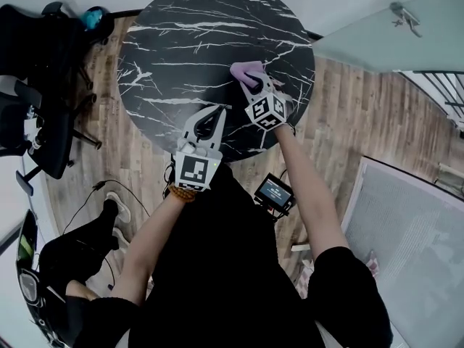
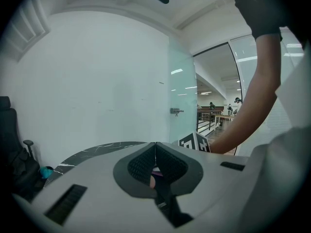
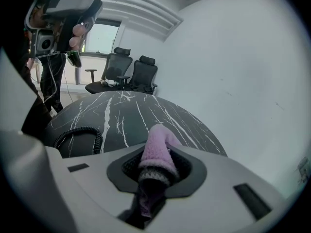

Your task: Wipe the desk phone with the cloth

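Observation:
My right gripper (image 1: 251, 80) is over the right part of the round black marble table (image 1: 167, 42), shut on a pink cloth (image 1: 246, 69). In the right gripper view the cloth (image 3: 158, 152) stands up between the jaws of that gripper (image 3: 155, 165). A black coiled phone cord (image 3: 80, 132) lies on the table just left of it. The phone's body does not show clearly against the dark tabletop. My left gripper (image 1: 219, 112) is over the table's near edge, its jaws shut together (image 2: 155, 144) with nothing in them.
Black office chairs (image 1: 43, 85) stand left of the table, seen also behind it (image 3: 129, 72). Another person's legs (image 1: 94, 238) are at the lower left. A small screen device (image 1: 274, 192) hangs at my waist. A glass partition (image 2: 182, 106) lies beyond the table.

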The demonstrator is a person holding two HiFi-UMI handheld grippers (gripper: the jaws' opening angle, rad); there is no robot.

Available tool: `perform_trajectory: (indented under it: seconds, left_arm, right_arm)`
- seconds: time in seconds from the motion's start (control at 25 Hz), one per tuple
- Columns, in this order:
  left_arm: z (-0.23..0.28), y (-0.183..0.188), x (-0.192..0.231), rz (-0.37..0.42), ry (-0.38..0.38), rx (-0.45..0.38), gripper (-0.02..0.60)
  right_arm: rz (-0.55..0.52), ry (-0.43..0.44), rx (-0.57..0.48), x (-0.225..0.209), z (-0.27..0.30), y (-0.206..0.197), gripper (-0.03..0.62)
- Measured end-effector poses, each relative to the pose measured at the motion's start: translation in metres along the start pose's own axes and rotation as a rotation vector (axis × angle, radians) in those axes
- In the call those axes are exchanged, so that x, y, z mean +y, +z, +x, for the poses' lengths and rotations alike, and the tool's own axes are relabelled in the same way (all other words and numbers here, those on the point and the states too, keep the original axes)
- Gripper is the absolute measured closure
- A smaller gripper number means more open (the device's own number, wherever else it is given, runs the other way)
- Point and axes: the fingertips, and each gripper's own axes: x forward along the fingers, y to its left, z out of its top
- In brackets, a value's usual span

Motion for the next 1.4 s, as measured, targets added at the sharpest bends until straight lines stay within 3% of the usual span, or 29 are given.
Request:
perform_trajectory:
  seconds: [1.4]
  left_arm:
    - [0.004, -0.005, -0.018, 0.019, -0.023, 0.015, 0.568]
  right_arm:
    - [0.034, 0.096, 0.035, 0.037, -0.007, -0.015, 0.511]
